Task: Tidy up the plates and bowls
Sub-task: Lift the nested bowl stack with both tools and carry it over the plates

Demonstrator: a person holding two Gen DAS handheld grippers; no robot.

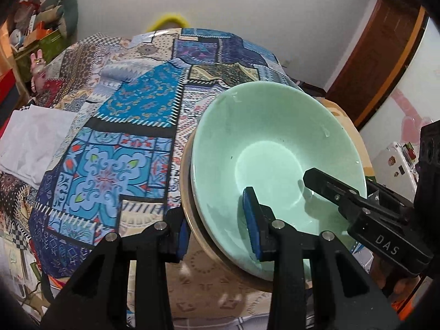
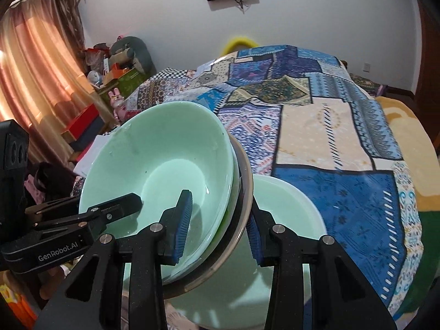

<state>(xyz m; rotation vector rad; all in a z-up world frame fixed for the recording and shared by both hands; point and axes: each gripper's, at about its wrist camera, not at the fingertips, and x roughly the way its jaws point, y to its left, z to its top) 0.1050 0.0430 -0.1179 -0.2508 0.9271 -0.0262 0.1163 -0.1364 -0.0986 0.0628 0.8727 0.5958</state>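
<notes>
Both grippers on the same stack, lifted clear of the bed and tilted. Top piece: mint-green bowl (image 1: 275, 148), nested in a metal bowl (image 2: 244, 192) w/ a tan-looking rim on the left cam. A thin pale rim shows between the two; can't tell what dish that is.

Left gripper (image 1: 220, 225) straddles the stack's near edge: one blue pad inside the green bowl, the other outside under the metal rim. Jaws narrowed onto the rims, so it's clamped on the stack.

Right gripper (image 2: 220, 228) does the same from the opposite side: one pad inside the green bowl, the other outside the steel wall. Also pinching the rims, not wide.

Each cam catches the other gripper's black finger reaching into the bowl.

Below the stack, right cam: a second pale green bowl (image 2: 288, 211) sits on the bed, upright, partly hidden by the held stack.

Bed's covered w/ a blue patchwork quilt (image 1: 132, 104). White folded cloth (image 1: 33, 143) lies at the quilt's left edge.
</notes>
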